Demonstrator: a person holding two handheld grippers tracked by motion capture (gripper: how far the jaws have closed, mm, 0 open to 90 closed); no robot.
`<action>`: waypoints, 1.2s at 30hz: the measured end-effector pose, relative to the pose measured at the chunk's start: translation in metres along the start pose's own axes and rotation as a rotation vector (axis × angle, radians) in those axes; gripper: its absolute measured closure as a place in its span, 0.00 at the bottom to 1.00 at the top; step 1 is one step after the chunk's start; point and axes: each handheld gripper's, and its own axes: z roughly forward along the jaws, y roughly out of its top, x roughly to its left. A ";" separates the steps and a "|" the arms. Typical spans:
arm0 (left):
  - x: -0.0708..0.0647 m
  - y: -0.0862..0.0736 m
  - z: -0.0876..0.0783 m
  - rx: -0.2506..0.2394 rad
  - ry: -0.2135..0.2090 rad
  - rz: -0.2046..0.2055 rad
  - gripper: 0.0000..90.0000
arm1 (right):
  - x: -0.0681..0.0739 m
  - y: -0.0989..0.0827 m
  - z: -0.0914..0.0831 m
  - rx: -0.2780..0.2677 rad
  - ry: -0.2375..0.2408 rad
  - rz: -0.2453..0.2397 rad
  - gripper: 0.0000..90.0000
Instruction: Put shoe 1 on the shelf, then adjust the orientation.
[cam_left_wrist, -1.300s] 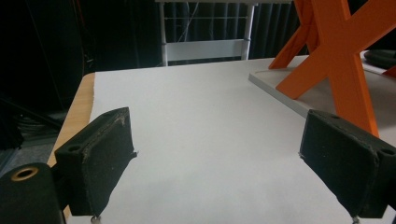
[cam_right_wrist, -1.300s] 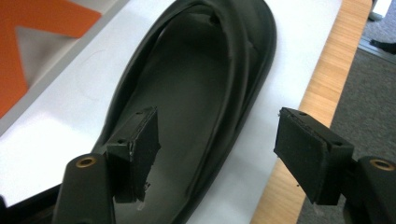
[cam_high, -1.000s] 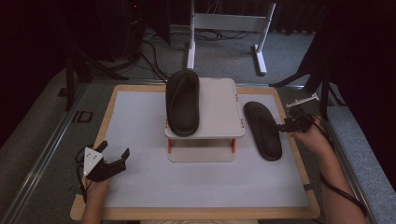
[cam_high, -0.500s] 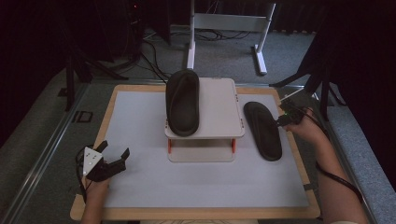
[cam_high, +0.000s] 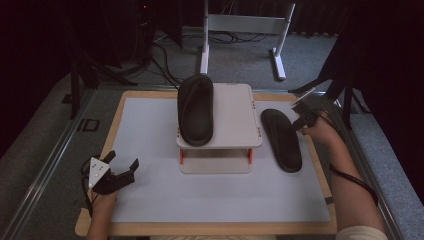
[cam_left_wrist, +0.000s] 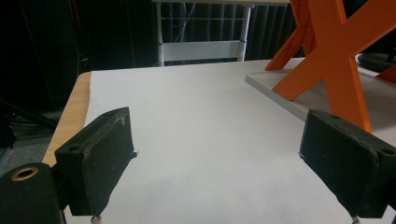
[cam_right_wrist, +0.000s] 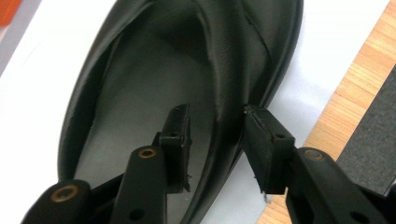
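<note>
The black slipper on the mat has its side wall between the right gripper jaws. They have just been closing, narrow now, pads barely apart from it. The left gripper gapes wide, empty.

A white mat covers the wooden counter, bearing a small white rack centrally and a black shoe to its right.

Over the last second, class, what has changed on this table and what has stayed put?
The right gripper moved in to the slipper on the mat, and its jaws have just been closing astride the slipper's side wall; firm contact isn't certain yet. Unchanged: the left gripper, open above the mat, and the other slipper on the small white stand.
</note>
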 end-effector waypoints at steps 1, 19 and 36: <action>0.000 0.000 0.000 0.000 0.000 0.000 0.11 | -0.001 0.001 0.001 0.007 -0.002 0.005 0.73; 0.000 0.000 0.000 -0.002 0.000 0.001 0.11 | 0.001 0.001 0.003 0.025 -0.047 0.106 0.85; 0.000 0.000 0.000 0.000 0.001 0.001 0.11 | 0.002 0.001 -0.032 -0.010 -0.056 0.207 0.86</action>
